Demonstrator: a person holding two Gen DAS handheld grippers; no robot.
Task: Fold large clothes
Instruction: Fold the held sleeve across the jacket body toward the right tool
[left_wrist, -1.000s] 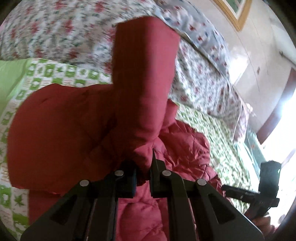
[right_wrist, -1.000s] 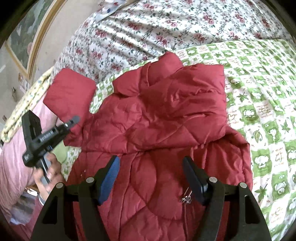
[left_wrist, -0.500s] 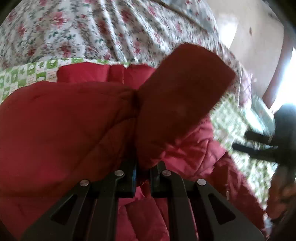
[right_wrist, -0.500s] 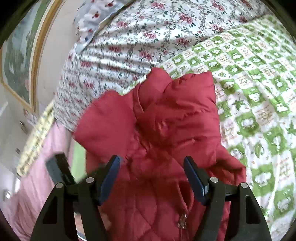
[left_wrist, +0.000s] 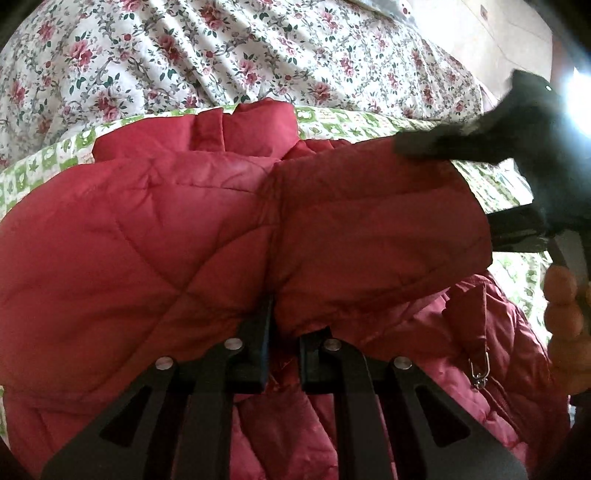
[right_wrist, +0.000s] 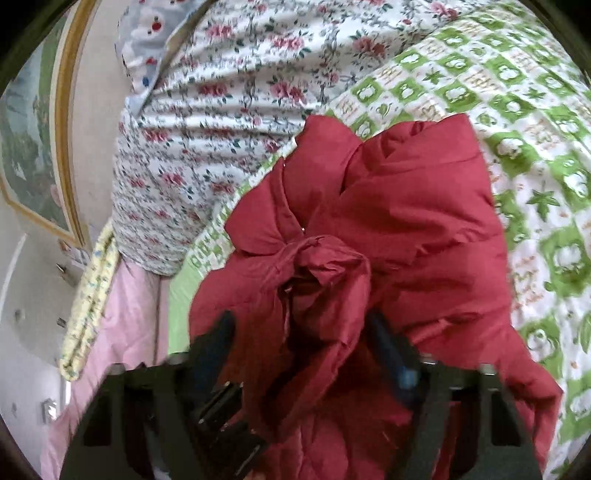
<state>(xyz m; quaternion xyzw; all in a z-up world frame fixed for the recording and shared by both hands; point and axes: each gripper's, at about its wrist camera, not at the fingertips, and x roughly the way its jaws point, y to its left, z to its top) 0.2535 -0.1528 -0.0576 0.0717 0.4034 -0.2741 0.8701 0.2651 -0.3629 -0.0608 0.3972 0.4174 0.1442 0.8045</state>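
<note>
A red quilted jacket (left_wrist: 147, 240) lies on the green-and-white checked bedspread (left_wrist: 44, 162). My left gripper (left_wrist: 282, 325) is shut on the jacket's sleeve (left_wrist: 369, 229) and holds it laid across the jacket's chest. My right gripper (right_wrist: 299, 343) is open, its fingers on either side of the sleeve's cuff end (right_wrist: 325, 266). The right gripper shows at the right of the left wrist view (left_wrist: 524, 147), touching the sleeve end. The jacket fills the lower middle of the right wrist view (right_wrist: 406, 206).
A floral quilt (left_wrist: 221, 55) is bunched behind the jacket, and shows in the right wrist view (right_wrist: 221, 110). A pink sheet (right_wrist: 122, 332) and a framed picture (right_wrist: 33, 147) on the wall are at the left. A zip pull (left_wrist: 478, 369) hangs at the jacket's front.
My left gripper has swung the sleeve from upright down across the jacket body. My right gripper has moved in over the sleeve's cuff end, still open.
</note>
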